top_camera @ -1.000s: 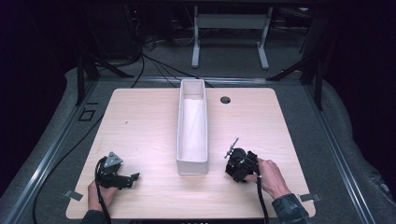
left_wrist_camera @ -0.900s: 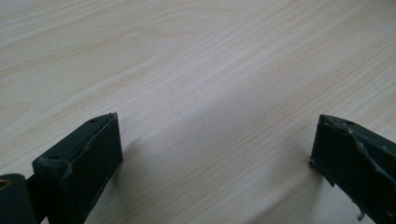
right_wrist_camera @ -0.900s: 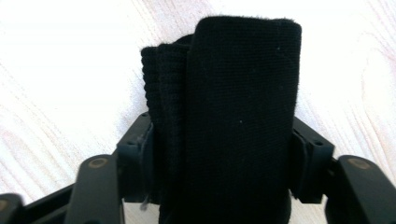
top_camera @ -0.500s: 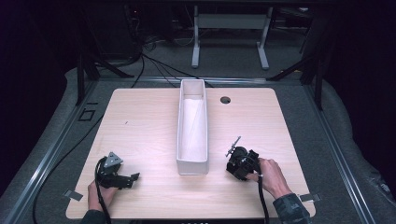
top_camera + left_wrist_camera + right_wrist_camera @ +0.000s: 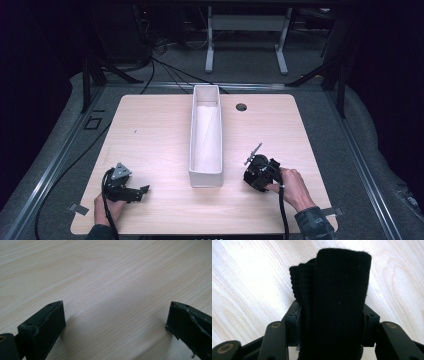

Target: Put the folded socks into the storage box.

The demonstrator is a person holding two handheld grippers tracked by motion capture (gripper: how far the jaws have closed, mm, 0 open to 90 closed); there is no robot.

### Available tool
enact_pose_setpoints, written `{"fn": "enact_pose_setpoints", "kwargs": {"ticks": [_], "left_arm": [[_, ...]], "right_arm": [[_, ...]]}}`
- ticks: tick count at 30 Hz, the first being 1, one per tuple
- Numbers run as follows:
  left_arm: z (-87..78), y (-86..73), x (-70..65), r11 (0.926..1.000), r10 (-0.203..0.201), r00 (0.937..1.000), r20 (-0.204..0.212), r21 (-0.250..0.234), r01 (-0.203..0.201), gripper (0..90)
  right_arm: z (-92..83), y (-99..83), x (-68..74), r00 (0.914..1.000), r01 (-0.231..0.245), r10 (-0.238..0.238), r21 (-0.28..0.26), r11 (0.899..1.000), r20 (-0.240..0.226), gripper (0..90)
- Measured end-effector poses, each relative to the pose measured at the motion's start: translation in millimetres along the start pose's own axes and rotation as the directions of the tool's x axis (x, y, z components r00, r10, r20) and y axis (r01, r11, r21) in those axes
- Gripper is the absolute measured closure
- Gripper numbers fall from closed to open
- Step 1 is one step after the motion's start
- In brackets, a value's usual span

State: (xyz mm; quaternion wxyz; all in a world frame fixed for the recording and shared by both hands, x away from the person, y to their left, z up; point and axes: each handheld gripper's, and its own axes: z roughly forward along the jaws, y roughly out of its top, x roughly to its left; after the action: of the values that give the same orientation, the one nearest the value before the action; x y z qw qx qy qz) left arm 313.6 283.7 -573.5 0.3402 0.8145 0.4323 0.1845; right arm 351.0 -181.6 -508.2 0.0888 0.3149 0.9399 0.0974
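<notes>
The black knit cloth [image 5: 337,302] is a folded piece of ribbed fabric, matte and uniformly dark, with a softly fuzzed top edge and at least two layers visible, a narrower ribbed fold lying against a broader smooth panel. No brand, label, tag or writing can be read on it, nor on any other item at the counter. In the right gripper view the cloth stands upright between the two black jaws, which press on it from both sides; the right claw [image 5: 260,172] is clenched on the cloth, its jaws having just been closing with the cloth between them. In the high view this claw sits to the right of the white bin [image 5: 205,137], near the bin's near end and apart from its wall; there the cloth itself cannot be told from the dark body of the claw.

The white bin is a long, narrow, open-topped container lying lengthwise down the middle of the pale wood-grain counter [image 5: 150,130].

The left claw [image 5: 142,191] lies to the left of the bin, well apart from it, near the counter's near edge. Its jaws stand wide and released, bare counter between them.
</notes>
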Motion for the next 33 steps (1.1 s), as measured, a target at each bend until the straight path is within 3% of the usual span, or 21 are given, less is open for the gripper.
{"fn": "enact_pose_setpoints", "kwargs": {"ticks": [9, 10, 15, 20, 33], "left_arm": [[0.0, 0.1, 0.1, 1.0, -0.001, 1.0, 0.0, 0.001, 0.001, 1.7], [0.0, 0.1, 0.1, 1.0, -0.001, 1.0, -0.001, 0.001, 0.001, 1.7], [0.0, 0.1, 0.1, 1.0, -0.001, 1.0, -0.001, 0.001, 0.001, 1.7], [-0.1, 0.0, 0.0, 1.0, -0.004, 1.0, -0.003, 0.001, 0.004, 1.9], [0.0, 0.0, 0.1, 1.0, -0.005, 1.0, -0.003, 0.0, 0.005, 1.9]], "right_arm": [[-8.5, -0.7, -5.6, 0.9999, -0.004, 0.004, 0.007, 1.0, -0.017, 47.8], [-9.5, -1.6, -7.4, 0.9998, -0.011, 0.011, -0.019, 1.0, -0.017, 47.8], [-15.9, -0.9, -9.9, 0.9997, -0.021, 0.021, -0.022, 1.0, -0.011, 47.9], [-27.3, 0.7, -15.7, 0.9991, -0.025, 0.023, -0.049, 0.998, -0.035, 48.7], [-58.5, 15.3, -28.1, 0.9994, 0.007, -0.009, -0.065, 0.998, -0.034, 48.8]]}}
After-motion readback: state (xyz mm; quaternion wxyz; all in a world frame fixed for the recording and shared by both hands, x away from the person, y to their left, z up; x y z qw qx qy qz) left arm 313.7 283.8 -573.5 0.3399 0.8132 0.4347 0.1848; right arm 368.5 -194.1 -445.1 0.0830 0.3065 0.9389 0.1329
